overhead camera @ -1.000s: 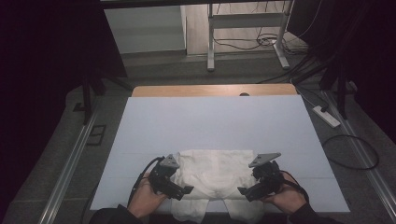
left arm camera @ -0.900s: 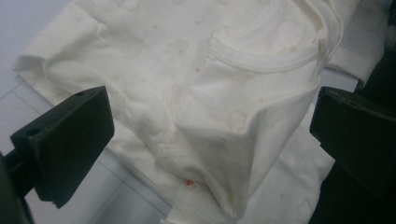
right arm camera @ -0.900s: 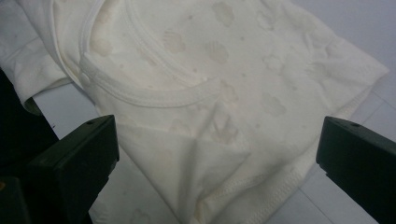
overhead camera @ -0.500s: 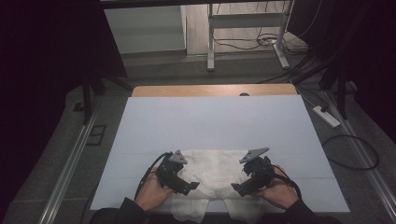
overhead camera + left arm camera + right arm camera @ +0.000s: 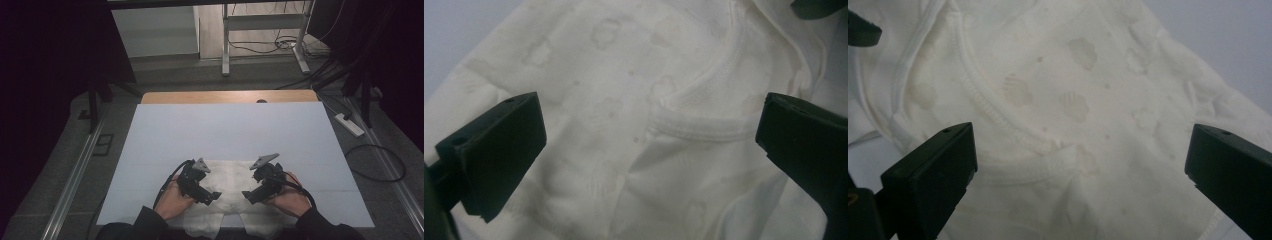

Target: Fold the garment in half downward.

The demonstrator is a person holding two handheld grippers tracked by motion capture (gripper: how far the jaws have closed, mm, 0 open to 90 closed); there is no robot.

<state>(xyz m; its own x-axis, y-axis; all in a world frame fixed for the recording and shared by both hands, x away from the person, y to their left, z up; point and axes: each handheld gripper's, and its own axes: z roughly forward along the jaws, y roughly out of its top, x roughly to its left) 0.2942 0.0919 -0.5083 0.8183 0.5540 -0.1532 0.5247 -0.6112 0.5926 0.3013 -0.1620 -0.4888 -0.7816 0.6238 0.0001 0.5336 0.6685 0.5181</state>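
Two grippers hovered over a cream garment (image 5: 227,187) that lay flat at the near edge of the surface (image 5: 225,130), its lower part hanging past that edge. The left gripper (image 5: 212,196) pointed inward from the garment's left side, the right gripper (image 5: 248,195) from its right, their tips near each other but apart. Both stood released, jaws spread wide with nothing between them; in the left gripper view (image 5: 651,135) and the right gripper view (image 5: 1080,150) the cloth lay below the gaping jaws. The garment (image 5: 1073,100) carried a faint cloud-like print and a ribbed trim seam (image 5: 696,127). No brand, label or readable writing could be made out on it.
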